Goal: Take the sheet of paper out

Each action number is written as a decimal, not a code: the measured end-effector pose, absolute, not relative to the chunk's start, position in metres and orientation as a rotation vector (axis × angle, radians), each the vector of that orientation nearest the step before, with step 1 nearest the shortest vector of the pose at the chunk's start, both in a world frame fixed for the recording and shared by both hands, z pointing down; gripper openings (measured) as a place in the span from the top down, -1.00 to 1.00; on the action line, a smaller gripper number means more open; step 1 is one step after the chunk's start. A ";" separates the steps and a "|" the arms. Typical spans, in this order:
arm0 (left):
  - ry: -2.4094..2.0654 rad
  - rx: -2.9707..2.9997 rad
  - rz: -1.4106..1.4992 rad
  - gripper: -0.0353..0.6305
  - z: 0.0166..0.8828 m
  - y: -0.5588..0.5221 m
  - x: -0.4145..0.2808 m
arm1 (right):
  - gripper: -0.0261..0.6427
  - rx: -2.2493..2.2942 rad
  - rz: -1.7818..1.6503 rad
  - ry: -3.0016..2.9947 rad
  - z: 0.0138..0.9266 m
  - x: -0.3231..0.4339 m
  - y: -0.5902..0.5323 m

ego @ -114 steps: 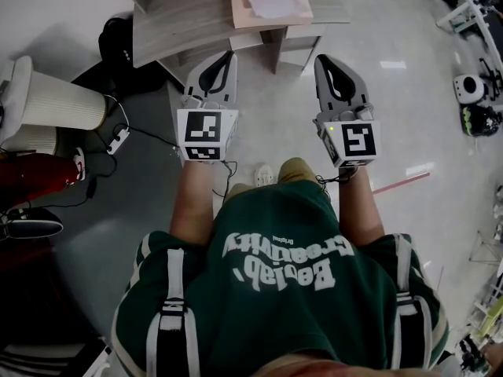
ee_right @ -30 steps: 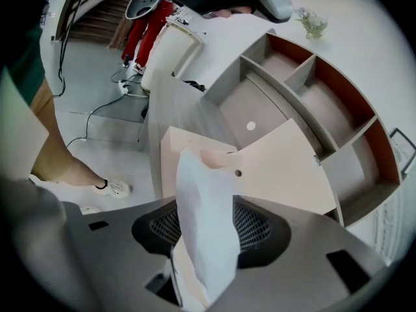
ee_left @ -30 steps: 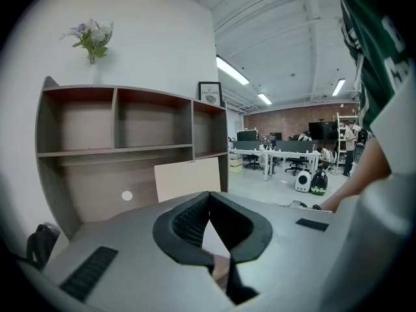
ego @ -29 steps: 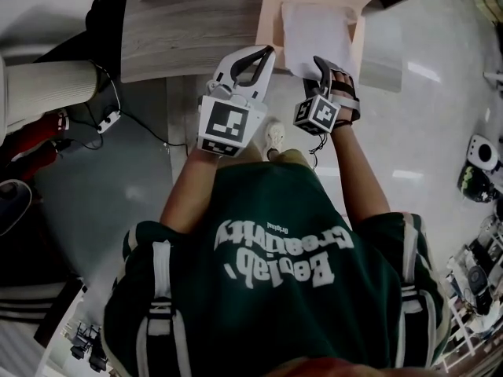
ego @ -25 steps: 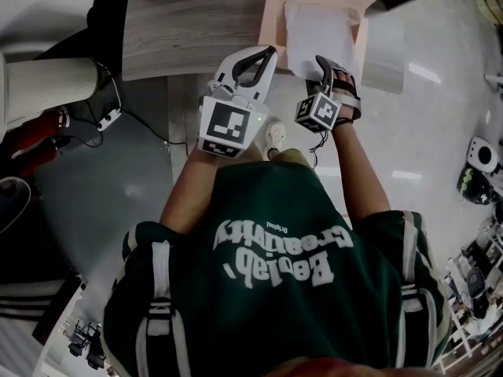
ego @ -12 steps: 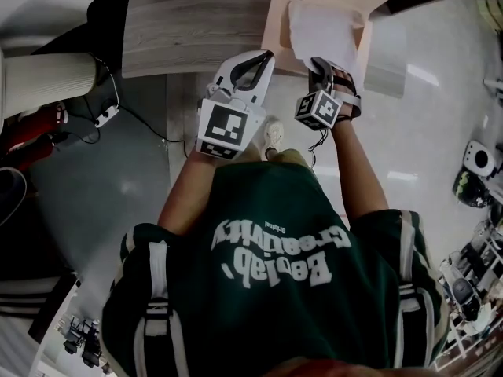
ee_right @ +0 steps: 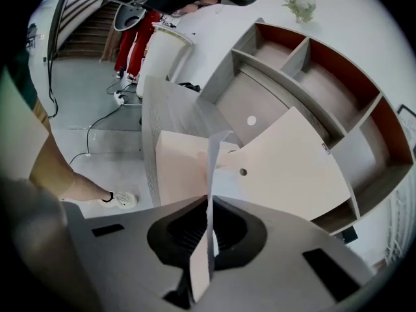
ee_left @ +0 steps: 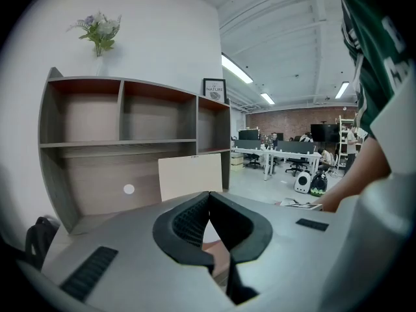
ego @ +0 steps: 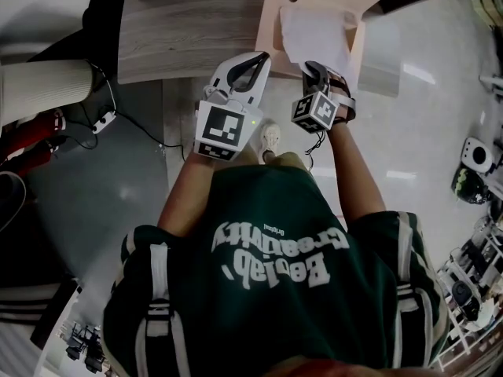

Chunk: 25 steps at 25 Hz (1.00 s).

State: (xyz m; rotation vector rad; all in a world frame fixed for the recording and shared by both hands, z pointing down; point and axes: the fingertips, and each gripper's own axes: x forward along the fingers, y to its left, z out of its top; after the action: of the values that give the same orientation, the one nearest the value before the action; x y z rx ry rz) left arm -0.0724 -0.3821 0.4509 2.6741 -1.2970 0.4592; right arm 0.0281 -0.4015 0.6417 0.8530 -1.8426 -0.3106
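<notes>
Grey wooden desk [ego: 189,30] holds a pink folder [ego: 271,6]. My right gripper [ego: 313,69] is closed on its white paper sheet [ego: 314,34]; I should pull slowly.

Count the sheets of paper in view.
1: a white sheet of paper lying in the beige box, its near edge pinched by the right tongs. Others may lie hidden beneath it.
</notes>
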 end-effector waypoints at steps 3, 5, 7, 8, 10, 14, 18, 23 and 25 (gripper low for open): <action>-1.298 2.673 0.456 0.84 0.453 -0.383 -0.072 | 0.83 0.887 -0.247 -1.868 0.641 0.029 -0.403; -1.294 2.676 0.459 0.84 0.455 -0.384 -0.070 | 0.83 0.934 -0.189 -1.899 0.636 0.029 -0.405; -1.286 2.681 0.466 0.84 0.454 -0.382 -0.067 | 0.83 0.993 -0.090 -1.951 0.622 0.027 -0.405; -1.280 2.681 0.471 0.84 0.453 -0.381 -0.065 | 0.83 1.026 -0.024 -1.980 0.612 0.026 -0.404; -1.276 2.680 0.479 0.84 0.446 -0.378 -0.060 | 0.83 1.084 0.082 -2.038 0.597 0.030 -0.402; -1.288 2.696 0.476 0.84 0.428 -0.374 -0.051 | 0.83 1.182 0.211 -2.148 0.571 0.040 -0.403; -1.299 2.696 0.473 0.84 0.422 -0.369 -0.041 | 0.83 1.252 0.312 -2.234 0.543 0.046 -0.398; -1.316 2.678 0.417 0.84 0.408 -0.357 -0.027 | 0.83 1.291 0.402 -2.353 0.508 0.054 -0.382; -1.323 2.686 0.415 0.84 0.402 -0.352 -0.021 | 0.83 1.315 0.421 -2.394 0.492 0.060 -0.379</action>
State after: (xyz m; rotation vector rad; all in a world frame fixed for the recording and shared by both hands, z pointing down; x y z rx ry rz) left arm -0.0212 -0.3515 0.4024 2.6861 -1.3228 0.4148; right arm 0.0596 -0.3785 0.4923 1.3154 -2.3944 0.4212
